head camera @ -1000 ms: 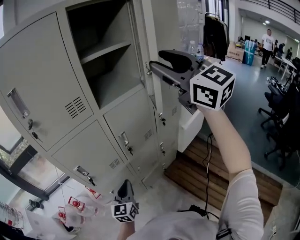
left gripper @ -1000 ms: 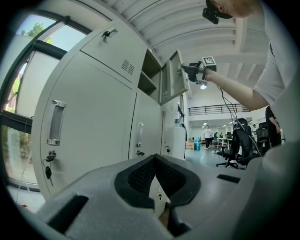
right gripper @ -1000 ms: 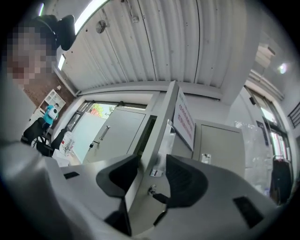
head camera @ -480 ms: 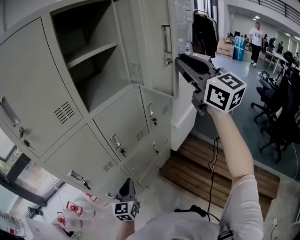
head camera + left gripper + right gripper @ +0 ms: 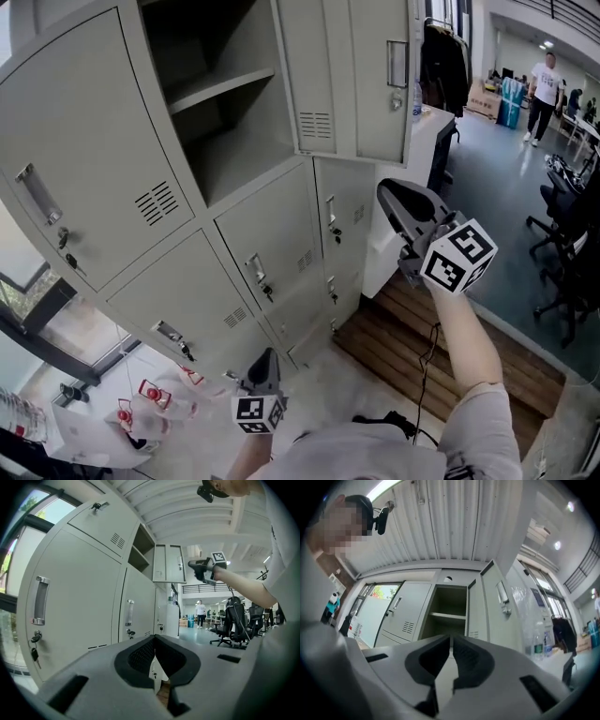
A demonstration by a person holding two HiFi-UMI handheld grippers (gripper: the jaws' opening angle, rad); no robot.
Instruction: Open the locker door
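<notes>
On the locker (image 5: 103, 159), at its upper edge, the door (image 5: 352, 80) stands wide, so you're done; your right gripper (image 5: 384, 191) has just closed empty, and your left gripper (image 5: 266, 355) is clenched empty too.

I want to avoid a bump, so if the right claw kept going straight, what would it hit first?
Probably the shelf inside the open locker compartment; the open door hangs just right of that line. Depth is unclear.
</notes>
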